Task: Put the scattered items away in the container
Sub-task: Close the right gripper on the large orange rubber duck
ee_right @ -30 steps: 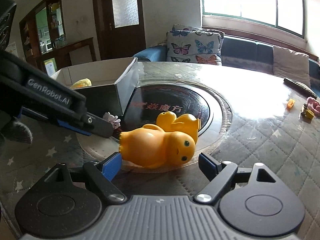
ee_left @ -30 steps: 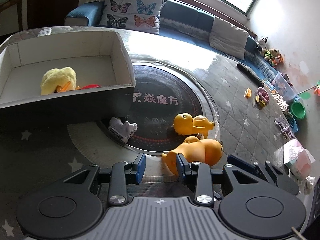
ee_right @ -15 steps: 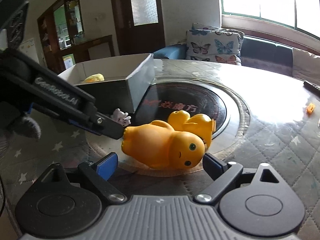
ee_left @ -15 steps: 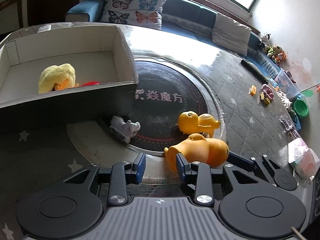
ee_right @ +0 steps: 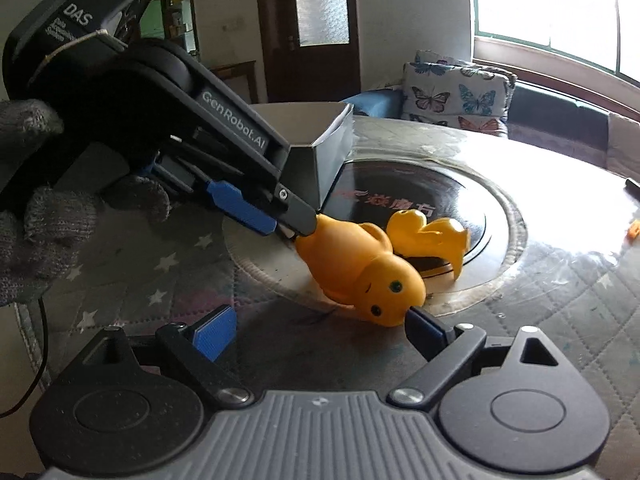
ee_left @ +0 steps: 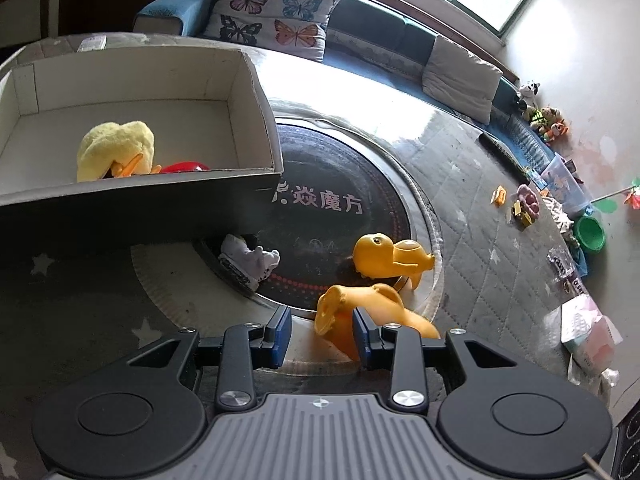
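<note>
Two orange rubber ducks lie on the round table. The near duck (ee_left: 344,312) (ee_right: 356,264) lies on its side, tail between the fingers of my left gripper (ee_left: 322,336), whose jaws are open around it. My right gripper (ee_right: 316,328) is open, its right finger touching the duck's head. The left gripper also shows in the right wrist view (ee_right: 280,224), at the duck's tail. The second duck (ee_left: 388,256) (ee_right: 432,236) lies just behind. A white toy (ee_left: 250,262) lies by the open cardboard box (ee_left: 256,88), which holds a yellow plush (ee_left: 116,150) and a red item (ee_left: 184,167).
The dark turntable disc (ee_left: 332,200) sits in the table's middle. Small toys (ee_left: 524,204) lie at the table's far right edge. A sofa with butterfly pillows (ee_left: 276,12) stands behind. A green bowl (ee_left: 588,232) and clutter are on the floor at right.
The left gripper moved forward so the near duck's tail now sits between its fingers. The right gripper closed in to the duck's head. The duck has turned and tilted.
</note>
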A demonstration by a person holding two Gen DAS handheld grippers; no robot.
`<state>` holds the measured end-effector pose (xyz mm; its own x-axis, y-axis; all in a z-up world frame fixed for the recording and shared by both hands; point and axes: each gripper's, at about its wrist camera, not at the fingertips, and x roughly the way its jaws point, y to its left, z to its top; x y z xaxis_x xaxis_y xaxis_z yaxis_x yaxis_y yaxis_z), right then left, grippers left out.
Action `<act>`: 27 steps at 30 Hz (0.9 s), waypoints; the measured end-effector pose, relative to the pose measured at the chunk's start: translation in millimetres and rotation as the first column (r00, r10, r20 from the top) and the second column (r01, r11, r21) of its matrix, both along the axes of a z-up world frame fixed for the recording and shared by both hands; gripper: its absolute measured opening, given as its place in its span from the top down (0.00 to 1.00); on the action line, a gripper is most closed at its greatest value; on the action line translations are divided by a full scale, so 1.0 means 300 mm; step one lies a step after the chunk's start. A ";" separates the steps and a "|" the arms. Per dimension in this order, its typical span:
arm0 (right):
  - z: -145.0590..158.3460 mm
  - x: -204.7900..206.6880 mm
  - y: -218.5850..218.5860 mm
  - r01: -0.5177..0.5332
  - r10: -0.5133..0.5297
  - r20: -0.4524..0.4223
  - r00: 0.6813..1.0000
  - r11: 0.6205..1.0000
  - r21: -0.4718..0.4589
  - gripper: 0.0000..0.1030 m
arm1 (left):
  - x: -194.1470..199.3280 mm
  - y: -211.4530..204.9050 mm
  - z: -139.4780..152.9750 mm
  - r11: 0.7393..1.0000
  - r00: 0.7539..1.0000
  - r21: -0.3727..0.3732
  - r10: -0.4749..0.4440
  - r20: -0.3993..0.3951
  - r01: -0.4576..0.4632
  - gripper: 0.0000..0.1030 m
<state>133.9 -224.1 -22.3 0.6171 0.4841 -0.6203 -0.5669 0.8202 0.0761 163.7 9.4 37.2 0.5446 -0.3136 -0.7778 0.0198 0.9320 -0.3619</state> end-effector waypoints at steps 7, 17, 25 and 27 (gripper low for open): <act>0.009 0.052 -0.014 0.058 -0.058 0.013 0.998 0.998 -0.021 0.10 | 0.032 -0.001 0.001 0.998 0.999 -0.058 0.028 -0.019 -0.029 0.65; -0.007 0.095 0.026 0.054 -0.054 0.011 0.998 0.996 -0.070 0.28 | 0.073 0.001 -0.033 0.988 0.993 -0.119 0.090 -0.072 -0.098 0.64; 0.004 0.079 0.036 0.089 -0.092 -0.028 0.995 0.993 -0.078 0.37 | 0.078 0.018 -0.053 0.975 0.987 -0.166 0.132 -0.095 -0.147 0.62; 0.006 0.074 0.041 0.089 -0.092 -0.035 0.995 0.993 -0.073 0.37 | 0.078 0.018 -0.055 0.974 0.986 -0.171 0.134 -0.096 -0.149 0.62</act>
<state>156.0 -211.8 -20.5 0.6316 0.3811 -0.6751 -0.4876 0.8723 0.0363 187.0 15.0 20.6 0.5292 -0.3748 -0.7612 -0.1447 0.8441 -0.5162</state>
